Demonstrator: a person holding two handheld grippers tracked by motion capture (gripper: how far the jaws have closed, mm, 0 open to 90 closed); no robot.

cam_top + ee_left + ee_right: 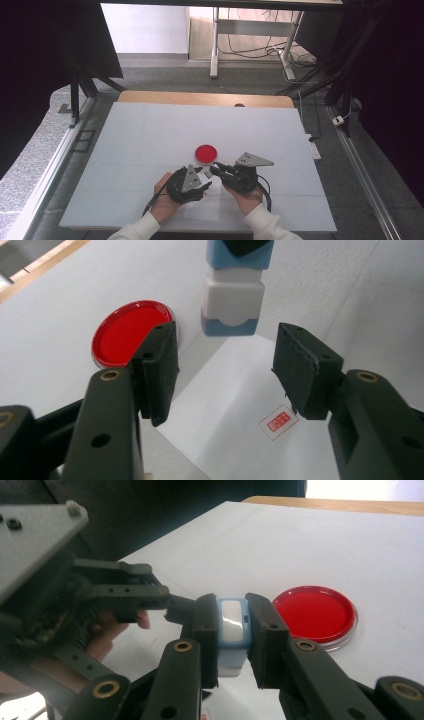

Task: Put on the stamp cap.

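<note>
Hidden: blue-and-white plastic stamp (233, 630), base behind right gripper (234, 635) jaws pinching it.
Room: left gripper (226, 372) jaws spread, empty, above white paper sheet (235, 405).

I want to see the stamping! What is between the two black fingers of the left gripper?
In the left gripper view, nothing is gripped: between the left gripper fingers lies the white paper sheet, bearing a small red rectangular stamp mark.

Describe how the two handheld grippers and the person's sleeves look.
Both the left gripper and the right gripper are black, with brass-coloured pivot pins and flat, block-shaped fingers. Each carries a grey three-cornered plate and trails a black cable. The sleeves are white.
</note>
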